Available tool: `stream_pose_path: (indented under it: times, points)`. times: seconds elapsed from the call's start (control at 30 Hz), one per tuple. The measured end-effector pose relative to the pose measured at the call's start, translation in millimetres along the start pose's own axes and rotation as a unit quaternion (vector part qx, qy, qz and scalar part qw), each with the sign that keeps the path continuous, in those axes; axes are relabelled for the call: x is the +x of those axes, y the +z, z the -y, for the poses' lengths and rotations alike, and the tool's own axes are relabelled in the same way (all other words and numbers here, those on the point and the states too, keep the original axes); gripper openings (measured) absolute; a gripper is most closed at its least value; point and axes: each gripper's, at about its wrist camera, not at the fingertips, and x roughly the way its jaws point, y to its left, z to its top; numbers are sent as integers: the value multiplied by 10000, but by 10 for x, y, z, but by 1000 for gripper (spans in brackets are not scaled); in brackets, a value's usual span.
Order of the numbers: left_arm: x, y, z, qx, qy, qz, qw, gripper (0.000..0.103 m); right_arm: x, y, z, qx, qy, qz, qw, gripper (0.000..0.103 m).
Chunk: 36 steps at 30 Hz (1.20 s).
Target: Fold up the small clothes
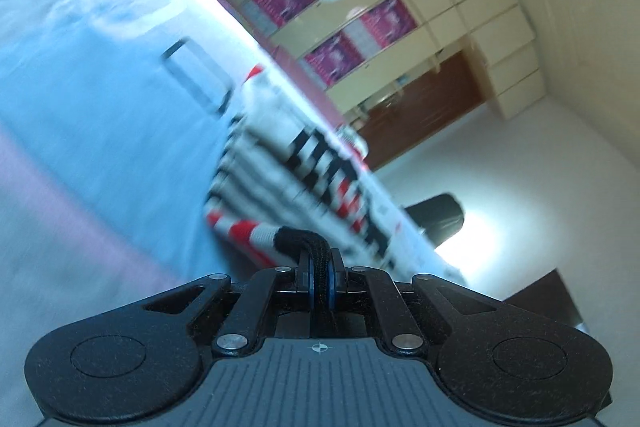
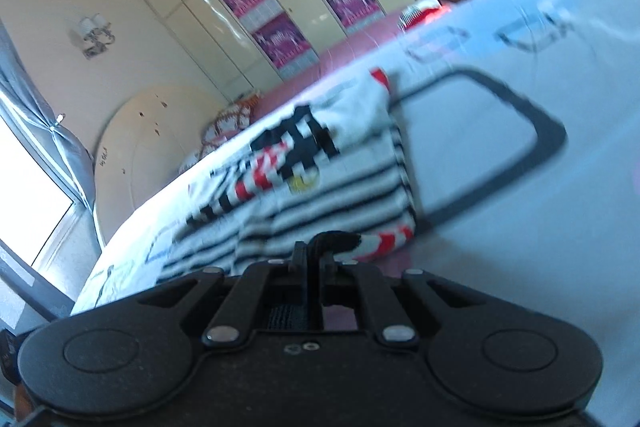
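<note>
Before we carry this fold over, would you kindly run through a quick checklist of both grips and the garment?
1. Left hand-held gripper shut on the black trim of the striped garment: ok.
2. Right hand-held gripper shut on the garment's black trim: ok.
3. Gripped edge lifted off the bedsheet: cannot tell, the frames are blurred.
4. Far half of the garment lying flat on the bed: ok.
5. Sheet beside the garment free of other items: ok.
6. Both grips level with each other: cannot tell.
</note>
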Motion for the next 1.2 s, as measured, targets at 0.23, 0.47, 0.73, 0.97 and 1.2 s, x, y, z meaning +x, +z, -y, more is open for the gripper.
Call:
stream_pose_path:
  times: [0.23, 0.47, 0.73, 0.97, 1.2]
  points:
    - [482, 549, 343, 182, -241, 357, 9989, 6, 249, 591, -181, -404, 101, 311, 9986, 6]
    - [1168, 1124, 463, 375, -50, 397, 9985, 6, 847, 1225, -202, -518, 184, 288, 9981, 6]
    - [2099, 1606, 414, 561, 309, 41, 9979, 6, 1792, 1641, 86, -167, 344, -38, 9993, 6]
    - [2825, 1874, 172, 437, 739, -165, 9962, 6, 2620, 1901, 458, 275, 395, -394, 9981, 6]
    - [3350, 1953, -288, -503, 728, -182, 9959, 13, 3197, 1964, 928, 1118, 249, -221, 9932, 43]
